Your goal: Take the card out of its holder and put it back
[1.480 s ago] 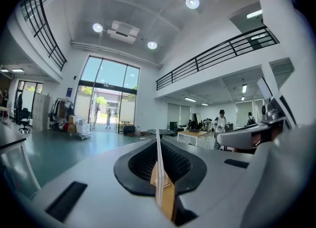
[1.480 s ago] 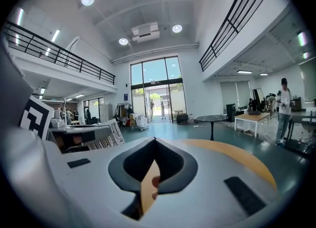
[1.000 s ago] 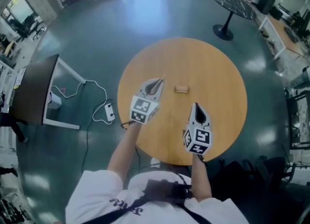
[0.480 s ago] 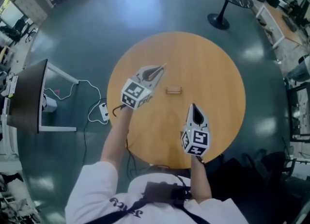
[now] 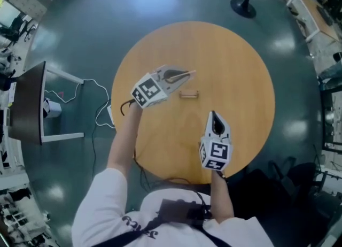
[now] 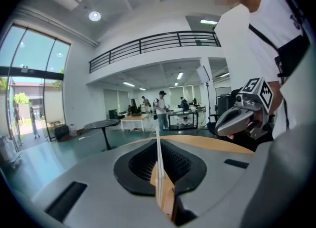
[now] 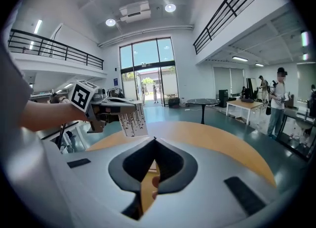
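Filling the middle of the head view: round wooden worktop (image 5: pixel 240 80). Left hand-held gripper (image 5: pixel 184 74) hangs over its left half, jaws pinching a printed white card (image 7: pixel 132 121) by one edge, card raised clear of the worktop. Right hand-held gripper (image 5: pixel 213 115) sits toward the near edge, jaws pressed together. Small wooden card holder (image 5: pixel 188 94) lies near the worktop's middle, just beside the left tips.

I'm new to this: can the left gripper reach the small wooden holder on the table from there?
Probably yes. The left gripper, shut on the card, hangs close by the holder; nothing lies between them, and the right gripper sits to one side.
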